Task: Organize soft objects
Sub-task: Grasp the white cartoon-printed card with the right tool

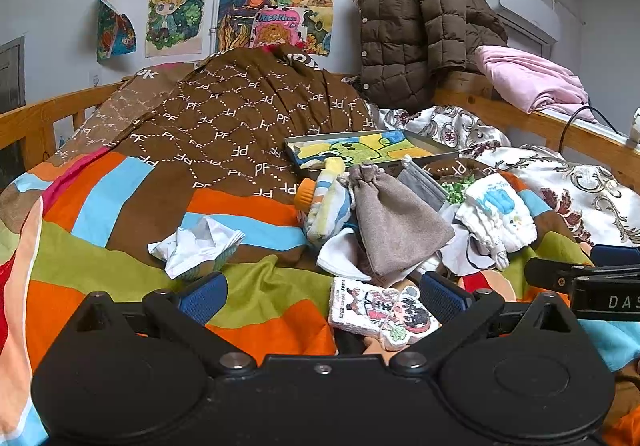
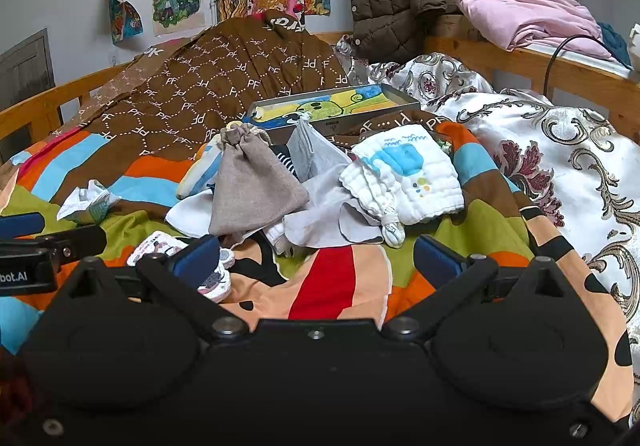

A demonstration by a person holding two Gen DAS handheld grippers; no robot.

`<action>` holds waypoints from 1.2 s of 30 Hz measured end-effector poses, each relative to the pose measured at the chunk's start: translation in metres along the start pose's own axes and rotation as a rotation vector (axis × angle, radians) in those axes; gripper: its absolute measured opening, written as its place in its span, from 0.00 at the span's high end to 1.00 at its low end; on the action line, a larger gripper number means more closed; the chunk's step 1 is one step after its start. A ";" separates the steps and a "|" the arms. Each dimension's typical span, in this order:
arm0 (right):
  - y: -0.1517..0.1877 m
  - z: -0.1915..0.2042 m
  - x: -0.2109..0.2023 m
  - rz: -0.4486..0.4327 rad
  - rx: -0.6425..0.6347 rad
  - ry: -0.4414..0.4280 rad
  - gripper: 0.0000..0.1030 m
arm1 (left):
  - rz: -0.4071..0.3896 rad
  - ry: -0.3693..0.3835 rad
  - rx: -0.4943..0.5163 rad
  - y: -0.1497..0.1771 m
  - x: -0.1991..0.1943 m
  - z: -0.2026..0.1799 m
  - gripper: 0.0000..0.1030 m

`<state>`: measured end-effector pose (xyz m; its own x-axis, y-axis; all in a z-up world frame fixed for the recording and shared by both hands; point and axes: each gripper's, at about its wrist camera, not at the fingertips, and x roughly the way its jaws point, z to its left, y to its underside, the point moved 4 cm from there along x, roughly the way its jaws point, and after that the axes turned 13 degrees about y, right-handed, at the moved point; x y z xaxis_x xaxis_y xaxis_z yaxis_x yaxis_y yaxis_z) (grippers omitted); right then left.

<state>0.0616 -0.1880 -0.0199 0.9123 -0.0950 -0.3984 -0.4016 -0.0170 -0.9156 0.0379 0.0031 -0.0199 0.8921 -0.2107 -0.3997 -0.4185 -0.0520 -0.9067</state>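
A pile of soft things lies on the colourful bedspread (image 1: pixel 264 286). A grey-brown drawstring pouch (image 1: pixel 394 224) (image 2: pixel 254 188) lies on top, with a white quilted cloth with a blue print (image 1: pixel 498 216) (image 2: pixel 412 174) to its right. A striped sock (image 1: pixel 328 206) and a grey face mask (image 1: pixel 422 184) (image 2: pixel 312 154) lie behind. A white cartoon-print pad (image 1: pixel 382 312) (image 2: pixel 180 260) lies just before my left gripper (image 1: pixel 324 294), which is open and empty. My right gripper (image 2: pixel 316 258) is open and empty in front of the pile.
A metal tray with a frog drawing (image 1: pixel 368 148) (image 2: pixel 332 108) sits behind the pile. A crumpled white paper (image 1: pixel 196 246) lies to the left. A brown patterned quilt (image 1: pixel 240 114), a floral satin quilt (image 2: pixel 540 150), a wooden bed rail (image 1: pixel 540 126) and a hanging brown jacket (image 1: pixel 420 26) surround the area.
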 end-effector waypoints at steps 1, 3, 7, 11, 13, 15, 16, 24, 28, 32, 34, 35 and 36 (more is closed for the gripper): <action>0.000 0.000 -0.001 0.000 -0.004 0.002 0.00 | 0.001 -0.011 -0.003 0.001 0.001 0.002 0.01; 0.000 0.000 0.001 -0.002 -0.011 0.004 0.00 | 0.004 -0.048 -0.007 0.001 0.000 0.007 0.01; 0.006 0.002 0.009 0.010 -0.030 -0.001 0.00 | 0.014 -0.156 -0.002 -0.003 0.003 0.019 0.01; 0.008 0.011 0.012 0.022 -0.078 -0.042 0.00 | 0.017 -0.194 -0.031 -0.009 0.001 0.033 0.01; 0.008 0.017 0.014 0.012 -0.114 -0.074 0.00 | 0.030 -0.196 -0.020 -0.011 0.003 0.039 0.01; 0.006 0.024 0.019 0.008 -0.148 -0.115 0.00 | 0.058 -0.191 -0.009 -0.012 0.007 0.046 0.01; 0.006 0.026 0.022 0.011 -0.160 -0.135 0.00 | 0.071 -0.189 -0.006 -0.012 0.008 0.050 0.01; 0.011 0.058 0.035 0.063 -0.272 -0.295 0.00 | 0.140 -0.133 0.028 -0.012 0.033 0.079 0.03; 0.015 0.068 0.039 0.084 -0.296 -0.358 0.00 | 0.175 -0.131 0.116 -0.011 0.044 0.080 0.06; 0.015 0.078 0.048 0.114 -0.291 -0.388 0.00 | 0.206 -0.139 0.152 -0.012 0.051 0.088 0.12; 0.016 0.081 0.053 0.130 -0.284 -0.403 0.01 | 0.217 -0.140 0.165 -0.013 0.053 0.092 0.15; 0.017 0.083 0.055 0.134 -0.282 -0.413 0.01 | 0.220 -0.137 0.169 -0.014 0.054 0.093 0.17; 0.019 0.085 0.059 0.137 -0.283 -0.423 0.01 | 0.223 -0.136 0.174 -0.016 0.055 0.095 0.18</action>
<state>0.1144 -0.1088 -0.0648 0.7791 0.2936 -0.5539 -0.4720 -0.3067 -0.8265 0.1097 0.0846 -0.0406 0.8010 -0.0651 -0.5951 -0.5815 0.1515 -0.7993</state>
